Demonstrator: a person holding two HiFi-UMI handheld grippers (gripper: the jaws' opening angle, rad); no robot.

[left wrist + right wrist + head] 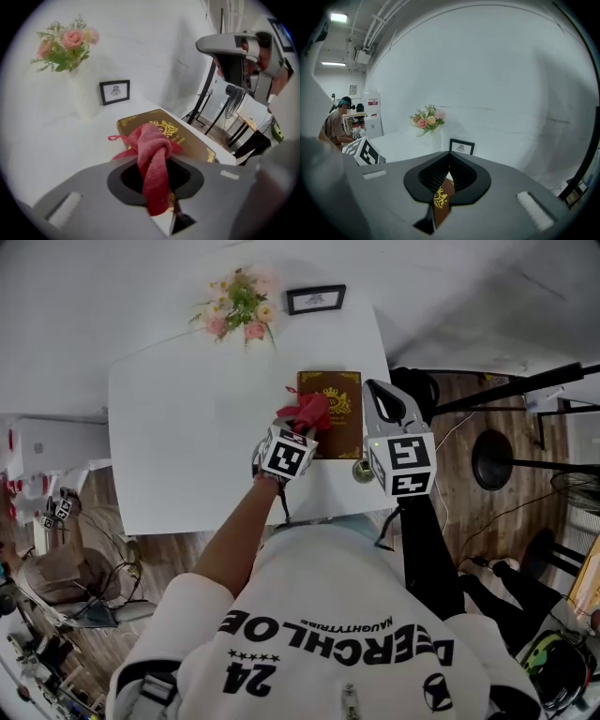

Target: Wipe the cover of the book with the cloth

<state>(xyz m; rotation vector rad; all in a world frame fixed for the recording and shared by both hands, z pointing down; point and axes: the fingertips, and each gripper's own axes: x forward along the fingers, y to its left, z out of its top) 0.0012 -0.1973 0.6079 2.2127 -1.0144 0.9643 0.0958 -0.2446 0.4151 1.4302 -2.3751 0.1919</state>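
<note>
Book (pixel 342 432), brown with gold ornament, lies flat near the right edge of the white surface (pixel 187 427). The red cloth (pixel 309 412) is bunched on its cover, clamped in the fingers of the left gripper (pixel 302 426), so wiping seems in hand and next calls for dragging the cloth across the remaining cover. The right gripper (pixel 377 395) hangs beside the book, fingers together on nothing, while the flower vase (pixel 239 307) and picture frame (pixel 316 299) stand well apart, blocking nothing.

Brown book (pixel 345 430) w/ gold emblem, closed, lying flat; red cloth (pixel 309 411) bunched on cover's left.
</note>
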